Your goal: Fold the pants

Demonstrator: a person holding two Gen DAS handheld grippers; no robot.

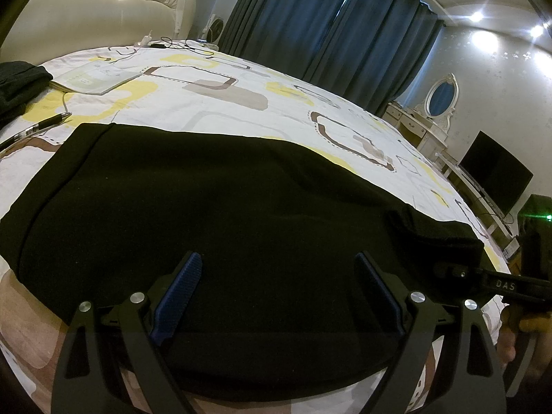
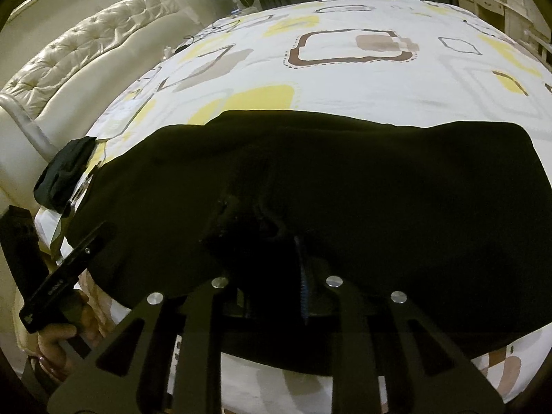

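Pants black, spread flat across near part of bed. My left gripper over near edge of pants, jaws spread wide, nothing between them. My right gripper at near edge too, jaws pressed together, pinching bunched fold of pants. Pen far left, beside pants.

The only lettering that reads clearly is "DAS", in pale capitals on the black arm of the right tongs, seen in the left wrist view near the bed's right edge. In the right wrist view the left tongs carry a small pale mark on their black arm, too blurred to read. A notebook near the bed's far left corner shows faint print that cannot be made out.
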